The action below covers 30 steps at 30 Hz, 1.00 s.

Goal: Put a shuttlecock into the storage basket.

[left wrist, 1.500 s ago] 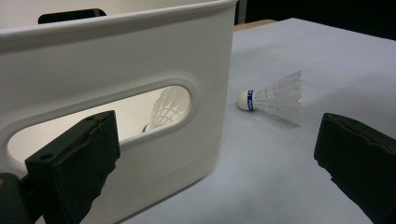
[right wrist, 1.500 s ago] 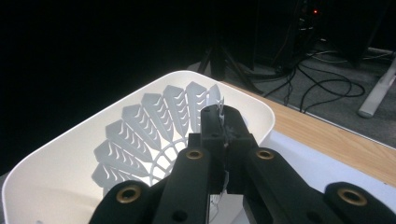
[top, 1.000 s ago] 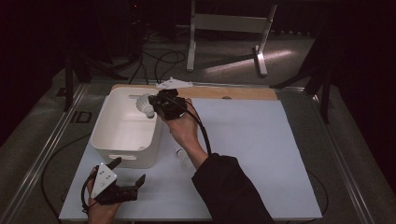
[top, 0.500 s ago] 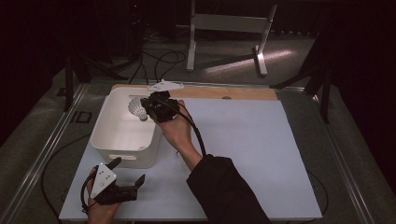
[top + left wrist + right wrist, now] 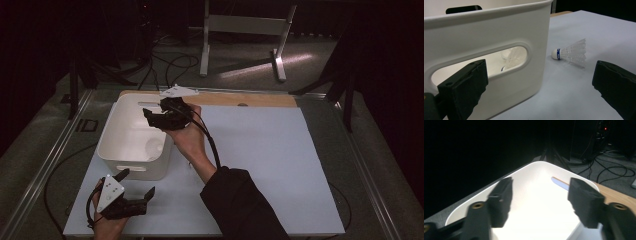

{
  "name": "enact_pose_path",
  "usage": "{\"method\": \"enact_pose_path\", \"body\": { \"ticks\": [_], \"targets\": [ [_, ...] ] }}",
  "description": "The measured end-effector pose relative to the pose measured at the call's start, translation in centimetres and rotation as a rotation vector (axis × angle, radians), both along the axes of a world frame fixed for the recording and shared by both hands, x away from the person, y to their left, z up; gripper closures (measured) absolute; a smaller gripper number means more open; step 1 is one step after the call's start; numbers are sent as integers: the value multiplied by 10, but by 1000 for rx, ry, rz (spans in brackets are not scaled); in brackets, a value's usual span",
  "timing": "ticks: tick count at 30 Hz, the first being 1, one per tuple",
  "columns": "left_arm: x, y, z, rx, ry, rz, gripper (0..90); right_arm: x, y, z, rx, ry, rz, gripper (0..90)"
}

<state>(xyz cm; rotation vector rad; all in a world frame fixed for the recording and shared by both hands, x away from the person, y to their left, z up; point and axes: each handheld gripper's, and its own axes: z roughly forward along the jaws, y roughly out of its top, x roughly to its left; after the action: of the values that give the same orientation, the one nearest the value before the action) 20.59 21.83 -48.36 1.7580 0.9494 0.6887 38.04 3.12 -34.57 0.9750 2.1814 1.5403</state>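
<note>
Two shuttlecocks are in play: one is seen inside the white bin, pale against its floor at about five o'clock, and glimpsed through the handle slot in the left gripper view; the other shuttlecock lies on its side on the counter, just beside the bin's wall, cork toward the bin.

The right hand-held gripper is held above the bin's three o'clock rim; its jaws have just been opening, and nothing is seen between them. The left hand-held gripper is held low at the counter's seven o'clock, jaws spread wide and empty, aimed past the bin's corner toward the loose shuttlecock.

Risk is judged to lie with that remaining shuttlecock. Its feather skirt could be crushed if pinched across the vanes rather than at the cork. It could be nudged into a roll by a jaw arriving off-centre. The light bin could also be pushed if clipped by the near jaw.
</note>
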Motion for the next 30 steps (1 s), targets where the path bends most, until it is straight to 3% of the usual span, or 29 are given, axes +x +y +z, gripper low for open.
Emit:
{"method": "enact_pose_path", "body": {
  "ticks": [5,9,12,24,30],
  "targets": [
    [0,0,0,2,0,0,6,0,-4,-1,-17,-27,9,262],
    [0,-1,0,1,1,-1,6,0,-8,-3,-41,-74,19,185],
    [0,-1,0,-1,1,0,6,-1,-9,-5,-65,-94,21,181],
    [0,-1,0,2,2,-1,6,-2,-19,-7,-113,-79,22,178],
    [0,-1,0,4,3,-1,6,0,-26,-11,-144,-42,-8,142]
  ]
}}
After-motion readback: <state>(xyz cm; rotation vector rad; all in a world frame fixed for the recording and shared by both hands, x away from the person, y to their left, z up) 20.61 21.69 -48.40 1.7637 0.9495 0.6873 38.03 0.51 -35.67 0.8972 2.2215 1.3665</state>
